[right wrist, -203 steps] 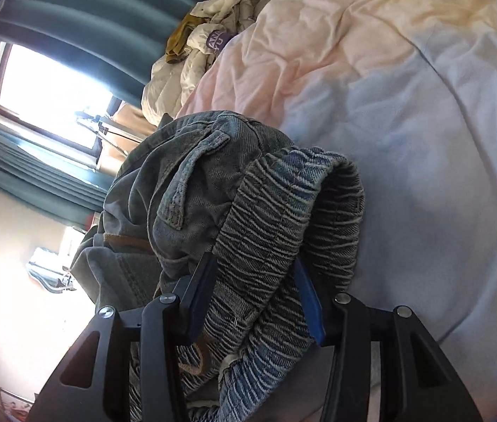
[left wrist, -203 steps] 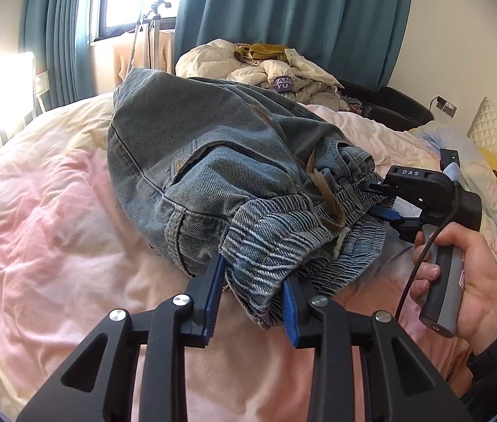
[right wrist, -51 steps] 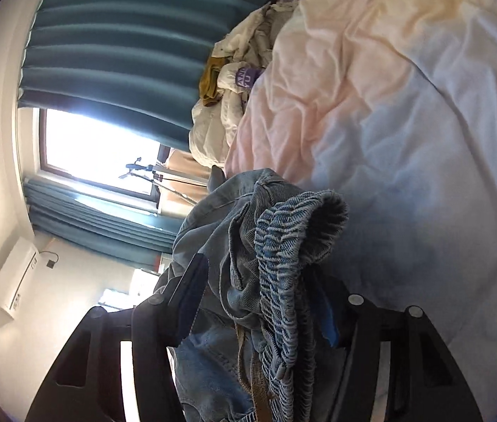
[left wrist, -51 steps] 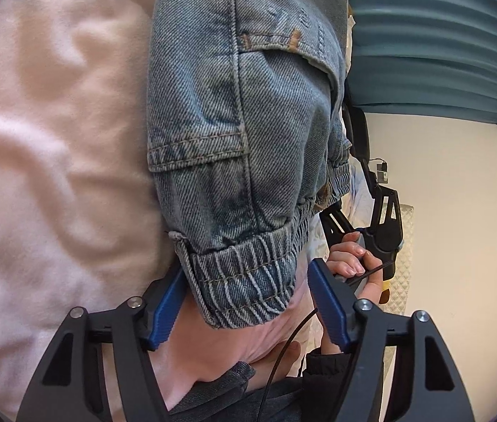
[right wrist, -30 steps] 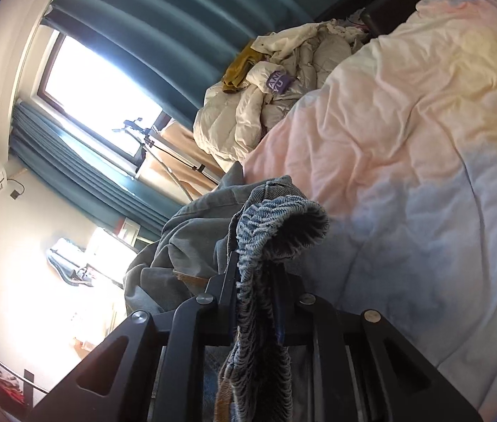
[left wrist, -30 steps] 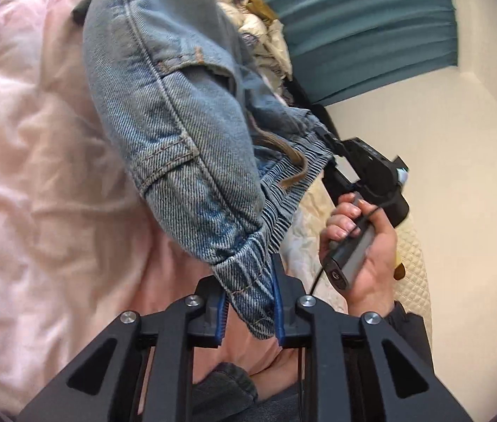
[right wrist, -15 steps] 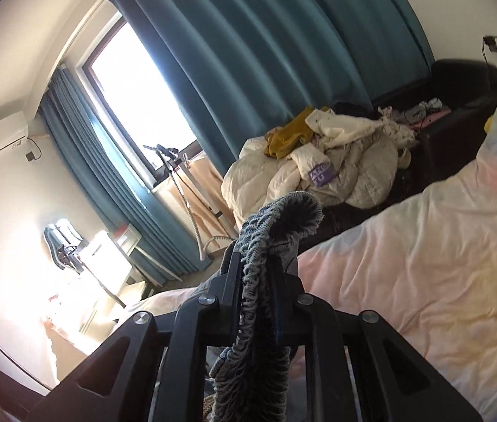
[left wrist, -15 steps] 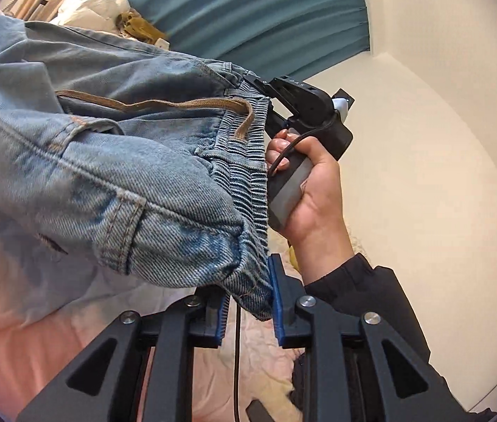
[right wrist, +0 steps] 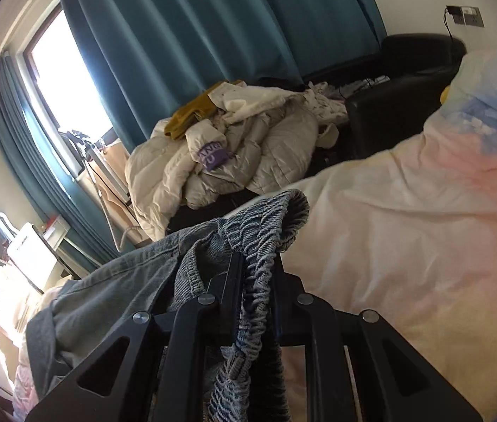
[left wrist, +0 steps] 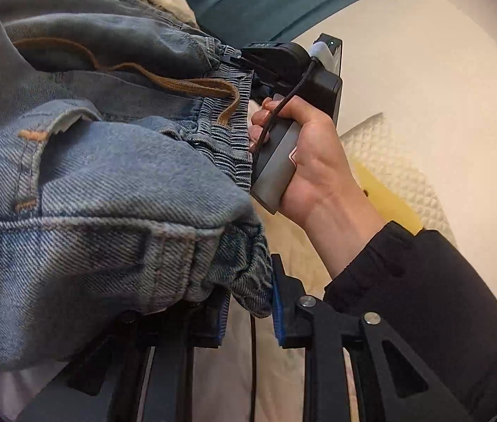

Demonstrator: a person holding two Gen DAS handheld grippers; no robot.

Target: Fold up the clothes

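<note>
The left tool [left wrist: 248, 302] pinches one end of the jeans' [left wrist: 100, 183] waistband, and the right tool [right wrist: 255, 281] pinches the other end. The jeans hang over the bed [right wrist: 406, 232], bunched up. No neat fold shows yet; laying flat and folding look left.

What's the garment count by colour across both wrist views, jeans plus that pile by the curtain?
Blue: 1, the jeans, elastic waistband clamped in both tongs.
Cream or white: cannot split the pile; counted as 1 heap of puffy coats.
Mustard: 1, the garment on top of the heap.
Total: 3 countable groups.
</note>
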